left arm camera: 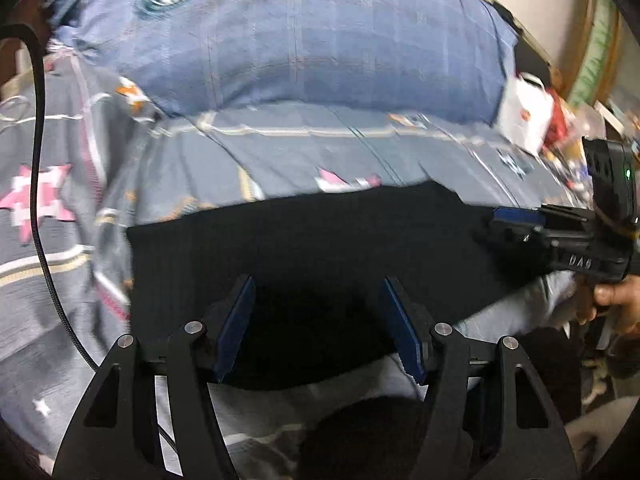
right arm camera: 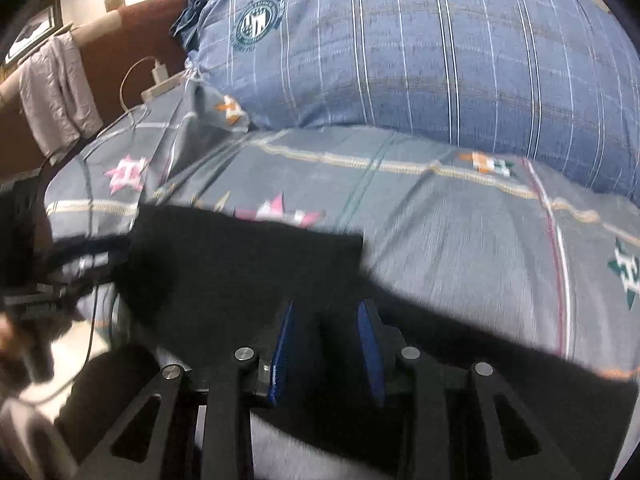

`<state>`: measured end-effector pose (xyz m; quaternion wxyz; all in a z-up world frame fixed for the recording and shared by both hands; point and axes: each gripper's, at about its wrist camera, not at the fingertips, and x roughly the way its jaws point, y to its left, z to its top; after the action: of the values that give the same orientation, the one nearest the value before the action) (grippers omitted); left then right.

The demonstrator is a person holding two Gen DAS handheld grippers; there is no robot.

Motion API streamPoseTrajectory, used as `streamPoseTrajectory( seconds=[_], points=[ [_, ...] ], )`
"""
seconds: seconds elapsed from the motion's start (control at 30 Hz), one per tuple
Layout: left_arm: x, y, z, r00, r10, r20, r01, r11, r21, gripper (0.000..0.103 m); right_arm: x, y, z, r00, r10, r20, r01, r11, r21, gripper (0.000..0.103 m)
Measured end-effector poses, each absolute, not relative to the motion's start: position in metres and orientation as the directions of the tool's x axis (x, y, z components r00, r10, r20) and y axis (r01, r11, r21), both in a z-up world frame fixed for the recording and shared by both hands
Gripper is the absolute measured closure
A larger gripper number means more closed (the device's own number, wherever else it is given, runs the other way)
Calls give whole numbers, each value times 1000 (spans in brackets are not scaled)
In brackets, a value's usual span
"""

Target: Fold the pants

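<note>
Black pants (left arm camera: 304, 240) lie folded flat on the bed (left arm camera: 280, 148), long axis side to side, just ahead of both grippers, left gripper (left arm camera: 318, 320) half open and empty, right gripper (right arm camera: 326, 344) narrower, gripping nothing.

On the body of the right gripper (left arm camera: 576, 248), at about three o'clock in the left wrist view, pale raised letters stand upside down; they look like "DAS" or "DAG", but blur leaves the last letter unsure. The blue checked pillow (right arm camera: 420, 52) bears a round crest badge (right arm camera: 258, 20) at eleven o'clock in the right wrist view; its ring of lettering is too small to read.
</note>
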<state>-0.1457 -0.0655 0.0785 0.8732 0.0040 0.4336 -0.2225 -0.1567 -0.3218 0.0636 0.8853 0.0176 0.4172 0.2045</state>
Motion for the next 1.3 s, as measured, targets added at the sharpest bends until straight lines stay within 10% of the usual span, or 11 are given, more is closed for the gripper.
streamPoseTrajectory(
  seconds=[1.3],
  points=[
    [-127, -178, 97, 446, -468, -762, 564, 809, -166, 38, -259, -464, 27, 666, 288, -688, 72, 894, 443, 61]
  ],
)
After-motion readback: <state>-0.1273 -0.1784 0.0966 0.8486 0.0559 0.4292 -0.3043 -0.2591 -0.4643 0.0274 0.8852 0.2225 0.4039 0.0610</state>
